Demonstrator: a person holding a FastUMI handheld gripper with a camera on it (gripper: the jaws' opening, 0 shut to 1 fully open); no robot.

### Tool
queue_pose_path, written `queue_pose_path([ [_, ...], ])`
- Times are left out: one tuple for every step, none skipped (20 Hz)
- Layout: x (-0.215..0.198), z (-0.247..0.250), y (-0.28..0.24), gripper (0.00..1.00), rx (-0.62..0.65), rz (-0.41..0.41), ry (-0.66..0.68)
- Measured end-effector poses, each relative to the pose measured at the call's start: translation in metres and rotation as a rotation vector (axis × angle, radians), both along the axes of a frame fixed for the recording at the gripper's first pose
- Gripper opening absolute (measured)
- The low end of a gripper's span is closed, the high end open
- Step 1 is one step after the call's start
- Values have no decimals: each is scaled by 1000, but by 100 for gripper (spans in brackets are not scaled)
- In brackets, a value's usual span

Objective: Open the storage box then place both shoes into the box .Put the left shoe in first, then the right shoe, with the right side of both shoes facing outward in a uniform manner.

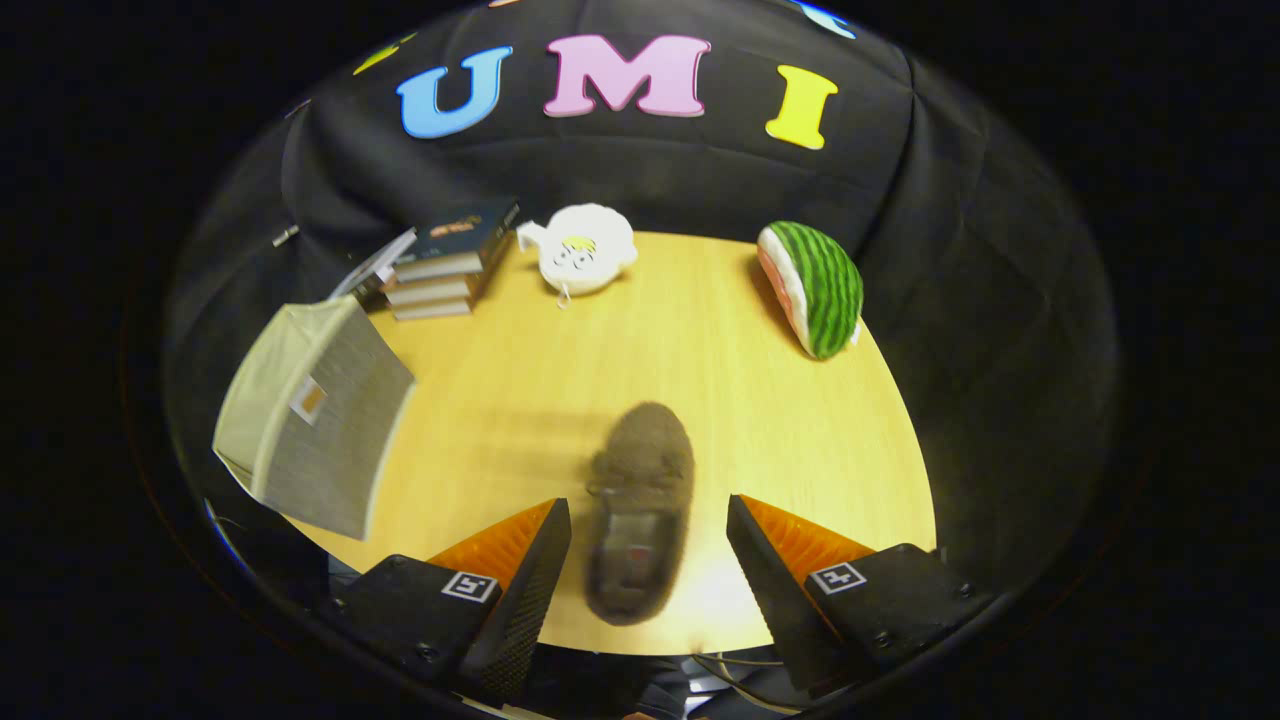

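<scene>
A brown shoe lies on the round wooden table, toe pointing away, its heel end between my two fingers. My gripper is open, one finger on each side of the shoe with a clear gap to it. The shoe looks blurred. A grey fabric storage box stands at the table's edge, to the left of and beyond the left finger; its lid looks down.
A stack of books sits at the far left of the table. A white plush toy lies beside it. A watermelon-slice plush rests at the far right edge.
</scene>
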State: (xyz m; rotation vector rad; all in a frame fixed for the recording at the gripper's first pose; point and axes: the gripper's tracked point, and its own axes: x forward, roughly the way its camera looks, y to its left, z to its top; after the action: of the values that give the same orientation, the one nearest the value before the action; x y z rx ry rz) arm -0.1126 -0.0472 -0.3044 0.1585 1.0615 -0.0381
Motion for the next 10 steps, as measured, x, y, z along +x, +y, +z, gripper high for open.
queue_pose_path([
  [-9, -14, -5, 97, -14, 4, 27],
  [-18, -28, -7, 97, -24, 5, 56],
  [-23, -40, -8, 97, -28, -2, 80],
  [-26, -50, -8, 95, -24, -14, 96],
  [-26, -55, -9, 93, -24, -24, 103],
  [-26, -61, -11, 92, -30, -33, 106],
  [-25, -66, -14, 92, -37, -39, 110],
  [-21, -70, -14, 94, -39, -42, 109],
  [-15, -74, -15, 94, -41, -44, 103],
  [-9, -76, -15, 89, -42, -51, 98],
])
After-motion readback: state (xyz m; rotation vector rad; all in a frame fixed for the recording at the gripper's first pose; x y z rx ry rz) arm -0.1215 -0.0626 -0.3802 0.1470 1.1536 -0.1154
